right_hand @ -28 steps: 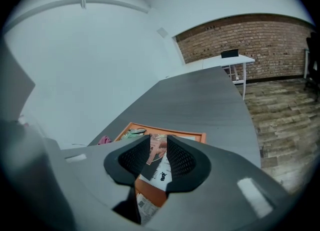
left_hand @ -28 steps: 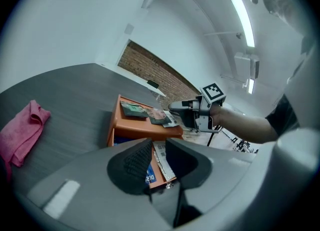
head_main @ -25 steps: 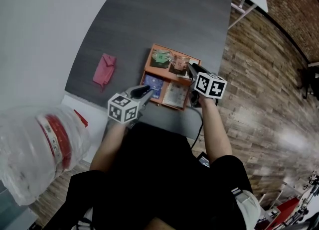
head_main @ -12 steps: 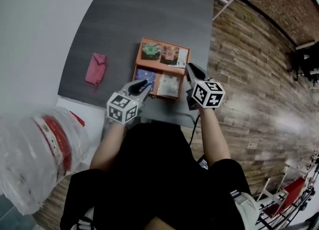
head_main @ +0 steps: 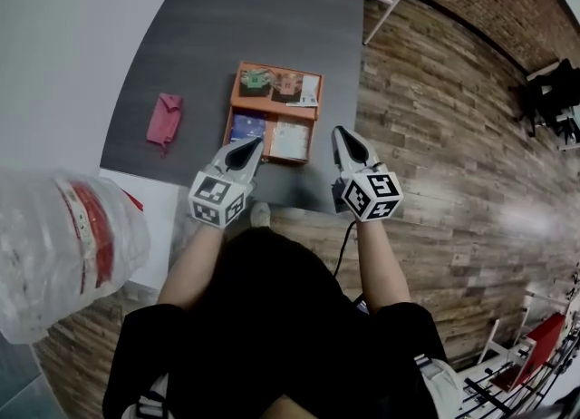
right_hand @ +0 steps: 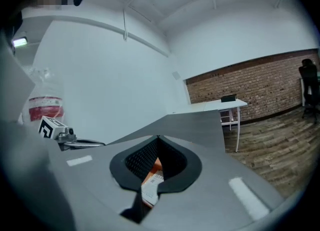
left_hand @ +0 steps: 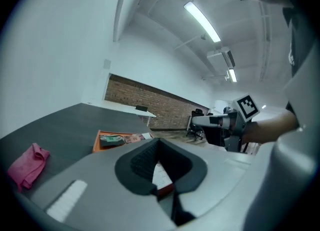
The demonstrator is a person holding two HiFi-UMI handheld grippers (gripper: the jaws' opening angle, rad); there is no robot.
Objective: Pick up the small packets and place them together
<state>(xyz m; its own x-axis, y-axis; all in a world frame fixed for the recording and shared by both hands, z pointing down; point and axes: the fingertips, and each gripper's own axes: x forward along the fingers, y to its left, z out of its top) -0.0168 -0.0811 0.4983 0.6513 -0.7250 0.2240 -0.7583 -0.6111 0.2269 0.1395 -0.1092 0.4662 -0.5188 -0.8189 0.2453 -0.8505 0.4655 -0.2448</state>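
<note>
Moved: both grippers drawn back from over the tray toward lower frame, jaws just closing on nothing.
- Grey table (head_main: 272, 18), upper centre.
- Orange tray (head_main: 230, 111), centre; small packets (head_main: 290, 139) lie grouped inside, so gathering looks finished.
- Left gripper (head_main: 251, 146), right gripper (head_main: 342, 134): pinched together, empty, apparently retiring.
- Pink cloth (head_main: 164, 120), left of tray.

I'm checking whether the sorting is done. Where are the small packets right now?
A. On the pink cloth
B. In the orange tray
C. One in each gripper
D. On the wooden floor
B: the small packets lie in the orange tray on the grey table, while the left gripper and the right gripper are shut and empty, short of the tray.
</note>
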